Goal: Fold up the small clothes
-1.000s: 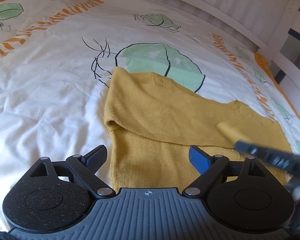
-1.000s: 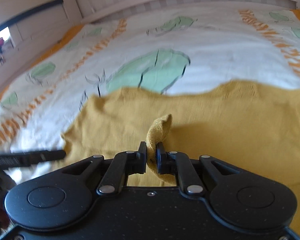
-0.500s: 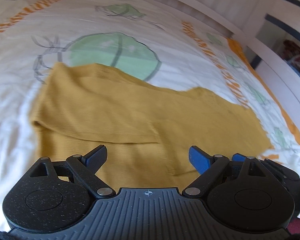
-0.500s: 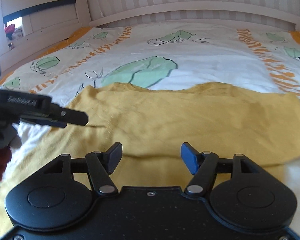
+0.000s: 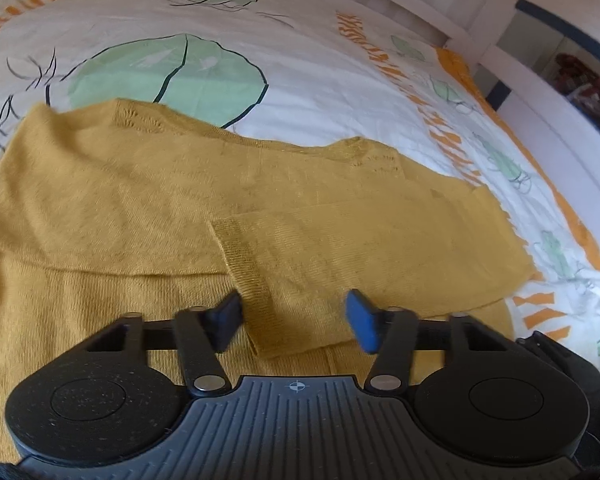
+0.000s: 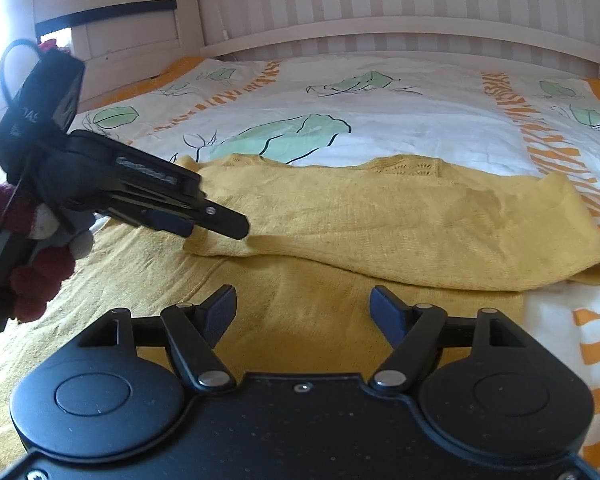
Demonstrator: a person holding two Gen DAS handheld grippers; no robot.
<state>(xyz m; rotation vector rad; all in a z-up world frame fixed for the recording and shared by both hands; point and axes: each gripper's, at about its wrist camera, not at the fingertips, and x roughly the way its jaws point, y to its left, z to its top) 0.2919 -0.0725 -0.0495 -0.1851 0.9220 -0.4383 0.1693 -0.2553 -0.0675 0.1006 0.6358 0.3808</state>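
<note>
While the sleeves lie crossed over the chest: the fold looks about half made, with the body of the garment not yet doubled over.
Sweater: the mustard sweater [image 5: 148,184] lies flat on the leaf-print duvet [image 5: 300,52], its neckline at 12 o'clock and its hem toward 6 o'clock in the left wrist view.
Right sleeve: folded in across the chest, with the ribbed cuff [image 5: 244,264] running from 11 o'clock down toward 6 o'clock.
Left gripper: the left gripper [image 5: 294,318] has its jaws closing, with the lower end of the cuff between them; the pads do not appear to press on it yet.
Left gripper from the other side: seen at 9 o'clock in the right wrist view, its tips reach down onto the sleeve end.
Right gripper: the right gripper [image 6: 302,312] has its jaws opening, with nothing between them, hovering over the lower body of the sweater.
Step in hand: probably taking up the cuff end to square the sleeve.
Next move: likely needs a clean pinch on the cuff alone, not the layer beneath, then laying it straight before the hem is brought toward the neckline.
</note>
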